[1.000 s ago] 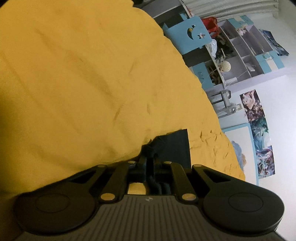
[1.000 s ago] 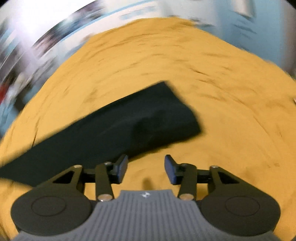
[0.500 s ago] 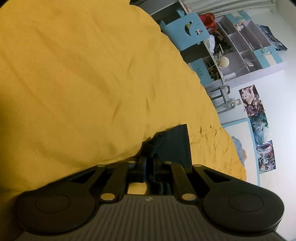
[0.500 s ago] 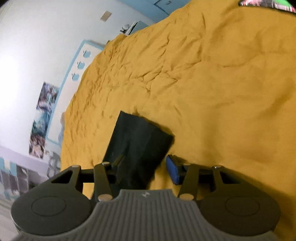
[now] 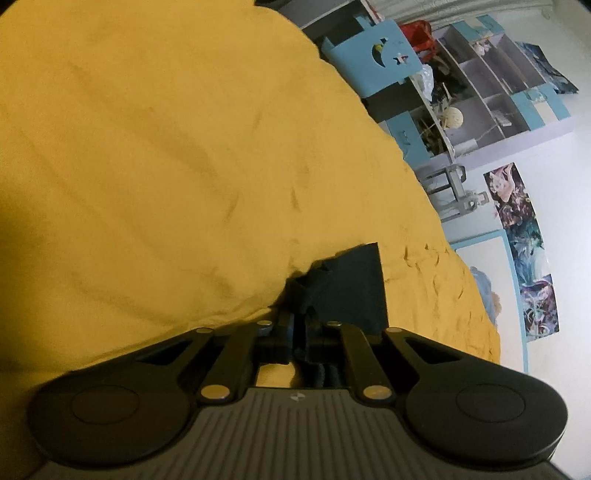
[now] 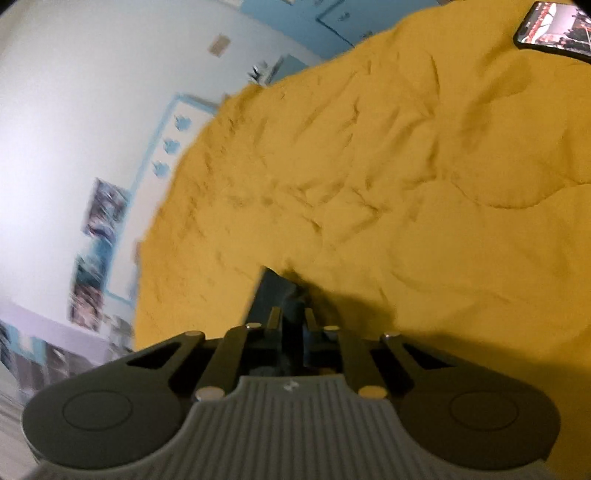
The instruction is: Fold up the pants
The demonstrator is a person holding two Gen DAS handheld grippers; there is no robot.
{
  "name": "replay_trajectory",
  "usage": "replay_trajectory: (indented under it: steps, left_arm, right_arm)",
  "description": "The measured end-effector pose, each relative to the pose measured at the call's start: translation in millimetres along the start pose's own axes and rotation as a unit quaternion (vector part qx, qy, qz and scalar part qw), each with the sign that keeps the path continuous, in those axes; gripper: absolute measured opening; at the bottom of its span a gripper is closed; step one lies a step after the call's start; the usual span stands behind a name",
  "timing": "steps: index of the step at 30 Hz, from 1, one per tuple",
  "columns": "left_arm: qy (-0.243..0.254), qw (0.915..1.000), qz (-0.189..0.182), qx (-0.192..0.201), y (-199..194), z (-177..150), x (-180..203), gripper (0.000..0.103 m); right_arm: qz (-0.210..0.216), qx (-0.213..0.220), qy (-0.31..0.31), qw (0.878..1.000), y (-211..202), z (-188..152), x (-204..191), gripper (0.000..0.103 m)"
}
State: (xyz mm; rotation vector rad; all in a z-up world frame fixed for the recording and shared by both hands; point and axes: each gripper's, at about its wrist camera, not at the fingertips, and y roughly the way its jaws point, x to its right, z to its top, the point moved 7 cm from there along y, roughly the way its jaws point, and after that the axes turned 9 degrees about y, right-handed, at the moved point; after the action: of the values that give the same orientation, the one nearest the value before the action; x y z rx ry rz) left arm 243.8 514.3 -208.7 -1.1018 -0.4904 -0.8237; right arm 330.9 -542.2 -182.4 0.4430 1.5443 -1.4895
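The dark navy pants (image 5: 351, 288) lie on a yellow bedspread (image 5: 166, 166). In the left wrist view my left gripper (image 5: 300, 325) is shut on a bunched edge of the pants, and a flat dark panel of cloth spreads just beyond the fingers. In the right wrist view my right gripper (image 6: 293, 325) is shut on another edge of the pants (image 6: 273, 295), low over the bedspread (image 6: 406, 184). Most of the garment is hidden behind both grippers.
A lit phone (image 6: 554, 26) lies on the bedspread at the far right. Beyond the bed stand a blue chair (image 5: 373, 55), a cluttered shelf unit (image 5: 480, 99) and a white wall with posters (image 5: 524, 251).
My right gripper was open beside the pants and has swung in and closed on their edge. My left gripper has kept its hold and hardly moved.
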Motion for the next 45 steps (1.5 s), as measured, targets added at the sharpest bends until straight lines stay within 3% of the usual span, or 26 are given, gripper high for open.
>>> replay_trajectory:
  steps: [2, 5, 7, 9, 12, 14, 17, 18, 24, 28, 31, 34, 39, 43, 45]
  left_arm:
    - [0.005, 1.0000, 0.002, 0.001, 0.3, -0.1, 0.9, 0.011]
    - [-0.002, 1.0000, -0.002, -0.004, 0.2, 1.5, 0.1, 0.011]
    - [-0.006, 0.9999, -0.007, -0.006, 0.7, 1.4, -1.7, 0.011]
    - [-0.004, 0.9999, -0.009, -0.004, 0.8, -0.2, -1.7, 0.011]
    - [0.002, 1.0000, -0.009, 0.000, 0.1, -1.0, -1.7, 0.011]
    - [0.000, 1.0000, -0.009, -0.001, -0.1, -0.8, -1.6, 0.011]
    - [-0.002, 0.9999, -0.011, -0.001, -0.5, -1.4, -1.5, 0.011]
    - [-0.002, 0.9999, -0.012, -0.001, -0.6, -1.9, -1.6, 0.011]
    - [-0.005, 0.9999, -0.016, -0.001, 0.0, -2.4, -3.7, 0.011]
    - [-0.009, 0.9997, -0.023, -0.002, 0.4, -2.0, -6.0, 0.011]
    - [-0.012, 0.9996, -0.027, -0.003, 0.8, -2.3, -7.5, 0.011]
    - [-0.010, 0.9996, -0.028, -0.001, 1.0, -3.2, -7.8, 0.011]
    - [-0.011, 0.9994, -0.033, -0.002, 1.1, -2.9, -10.0, 0.011]
    - [-0.007, 0.9994, -0.034, 0.001, 1.5, -3.3, -11.0, 0.011]
    - [-0.006, 0.9994, -0.034, 0.002, 1.3, -3.4, -10.4, 0.011]
  right_arm:
    - [-0.011, -0.003, 0.018, 1.000, 4.7, -0.8, 13.5, 0.004]
    - [0.012, 0.004, 0.044, 0.999, 2.6, -2.2, 21.5, 0.004]
    - [0.019, 0.005, 0.074, 0.997, 1.1, -4.9, 28.4, 0.013]
    - [0.036, 0.008, 0.111, 0.993, -1.1, -9.0, 34.6, 0.033]
    - [0.031, 0.020, 0.092, 0.995, -4.0, -19.5, 26.0, 0.039]
    - [0.017, 0.020, 0.081, 0.996, 1.0, -24.5, 21.0, 0.037]
    - [-0.005, 0.018, 0.067, 0.998, 10.9, -26.8, 16.1, 0.017]
    - [-0.005, 0.023, 0.061, 0.998, 11.8, -27.0, 13.5, 0.015]
    - [-0.008, 0.067, -0.065, 0.996, -2.7, -41.4, -30.4, 0.013]
    - [0.003, 0.080, -0.185, 0.979, -4.5, -62.8, -86.1, 0.013]
    - [0.020, 0.087, -0.298, 0.950, -6.0, -99.7, -130.0, 0.012]
    - [0.046, 0.078, -0.417, 0.904, 0.0, -154.6, -168.5, 0.012]
    - [0.091, 0.022, -0.592, 0.800, 14.3, -267.8, -188.4, 0.011]
    - [0.117, -0.064, -0.684, 0.717, 37.6, -349.3, -164.5, 0.010]
    - [0.104, -0.106, -0.717, 0.681, 49.7, -379.4, -147.3, 0.009]
